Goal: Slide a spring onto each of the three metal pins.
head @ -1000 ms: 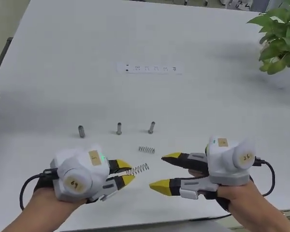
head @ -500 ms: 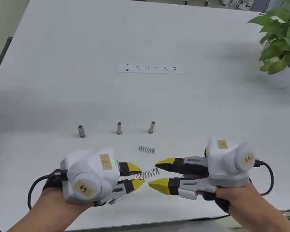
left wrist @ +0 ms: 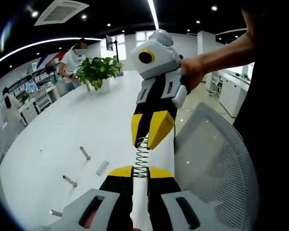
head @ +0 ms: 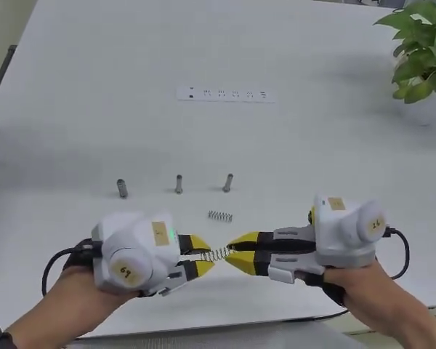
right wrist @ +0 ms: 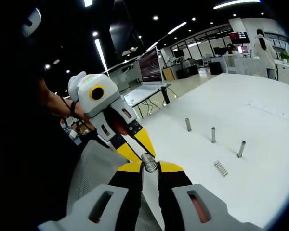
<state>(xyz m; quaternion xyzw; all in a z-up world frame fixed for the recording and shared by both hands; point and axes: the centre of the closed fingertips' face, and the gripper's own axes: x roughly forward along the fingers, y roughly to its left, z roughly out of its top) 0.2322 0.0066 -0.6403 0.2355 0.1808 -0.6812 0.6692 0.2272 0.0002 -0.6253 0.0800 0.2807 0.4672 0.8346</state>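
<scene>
A small steel spring (head: 217, 254) hangs in the air between my two grippers, low and in the middle of the head view. My left gripper (head: 206, 255) is shut on its left end. My right gripper (head: 231, 254) is shut on its right end, tip to tip with the left. In the left gripper view the spring (left wrist: 141, 156) runs up from my own jaws to the right gripper (left wrist: 145, 142). Three upright metal pins (head: 122, 188) (head: 179, 184) (head: 227, 182) stand bare in a row on the white table. A second spring (head: 219, 216) lies on the table near the right pin.
A white power strip (head: 221, 94) lies farther back on the table (head: 94, 87). A potted plant (head: 421, 43) stands at the far right. The table's front edge runs just below the grippers, with a mesh chair (left wrist: 216, 159) beside it.
The left gripper brought the held spring rightward. The right gripper, open before, moved left and shut on the spring's free end.
</scene>
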